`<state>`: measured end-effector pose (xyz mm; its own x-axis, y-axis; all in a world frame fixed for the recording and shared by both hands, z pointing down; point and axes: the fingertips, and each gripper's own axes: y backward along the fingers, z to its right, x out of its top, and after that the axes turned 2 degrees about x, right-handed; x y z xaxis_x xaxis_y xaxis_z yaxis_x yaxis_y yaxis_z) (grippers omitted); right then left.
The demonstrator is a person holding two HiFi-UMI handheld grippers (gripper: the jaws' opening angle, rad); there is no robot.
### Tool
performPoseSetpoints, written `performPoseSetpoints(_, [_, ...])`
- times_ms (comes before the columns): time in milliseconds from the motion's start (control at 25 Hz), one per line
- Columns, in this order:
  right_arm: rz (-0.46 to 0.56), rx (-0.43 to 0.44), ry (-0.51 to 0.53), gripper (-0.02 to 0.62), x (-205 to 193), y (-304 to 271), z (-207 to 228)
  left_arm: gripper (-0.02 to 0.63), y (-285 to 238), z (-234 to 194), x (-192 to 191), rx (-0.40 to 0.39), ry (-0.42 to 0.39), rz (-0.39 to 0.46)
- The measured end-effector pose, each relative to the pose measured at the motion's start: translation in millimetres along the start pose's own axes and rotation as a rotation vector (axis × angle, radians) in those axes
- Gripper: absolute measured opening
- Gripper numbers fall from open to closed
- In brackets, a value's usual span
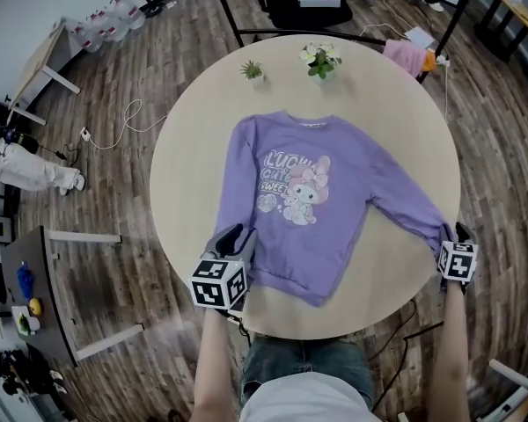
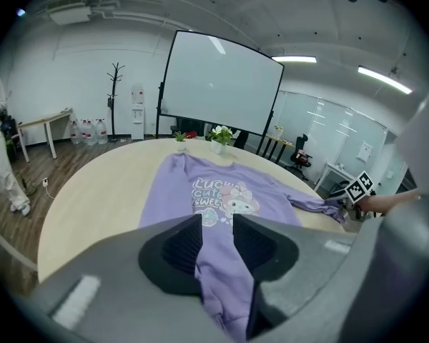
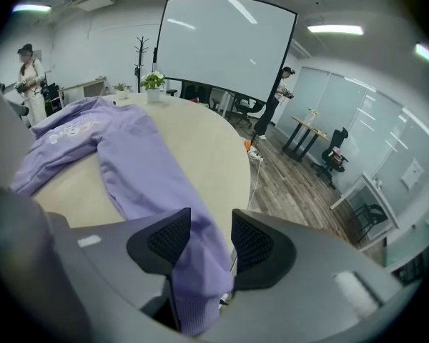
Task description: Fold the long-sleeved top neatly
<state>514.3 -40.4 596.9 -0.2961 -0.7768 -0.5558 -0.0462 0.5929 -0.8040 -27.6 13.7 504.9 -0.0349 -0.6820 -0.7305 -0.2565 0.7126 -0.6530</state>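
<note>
Pinching left sleeve (image 2: 225, 277) of top (image 1: 308, 196), left gripper (image 2: 217, 233); right gripper (image 3: 204, 236) spread, right cuff (image 3: 199, 302) between jaws.

left gripper (image 2: 216, 243) low in front, jaws closed on a fold of the long-sleeved top (image 2: 216, 191), purple cloth touching both pads. top lies flat on the round table (image 2: 93, 199), cartoon print (image 2: 225, 197) facing up. far sleeve (image 2: 313, 204) runs right to the right gripper's marker cube (image 2: 358, 187). two small potted plants (image 2: 219, 136) at the table's far edge. projection screen (image 2: 218, 84) behind, coat stand (image 2: 115, 98) to the left.
</note>
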Motion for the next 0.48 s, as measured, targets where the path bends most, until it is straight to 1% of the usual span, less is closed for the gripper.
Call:
performPoseSetpoints(120, [0.074, 0.005, 0.027, 0.213, 33, 20, -19, 0.138, 9, -16, 3, 0.02, 0.024, 0.018])
performPoseSetpoints(240, [0.164, 0.053, 0.066, 0.215, 77, 42, -59, 0.138, 17, -32, 6, 0.038, 0.047, 0.033])
performPoseSetpoints(360, [0.248, 0.132, 0.116, 0.215, 119, 60, -117, 0.138, 23, -47, 8, 0.048, 0.057, 0.041])
performPoseSetpoints(480, [0.313, 0.244, 0.176, 0.215, 155, 74, -194, 0.138, 31, -66, 9, 0.061, 0.073, 0.054])
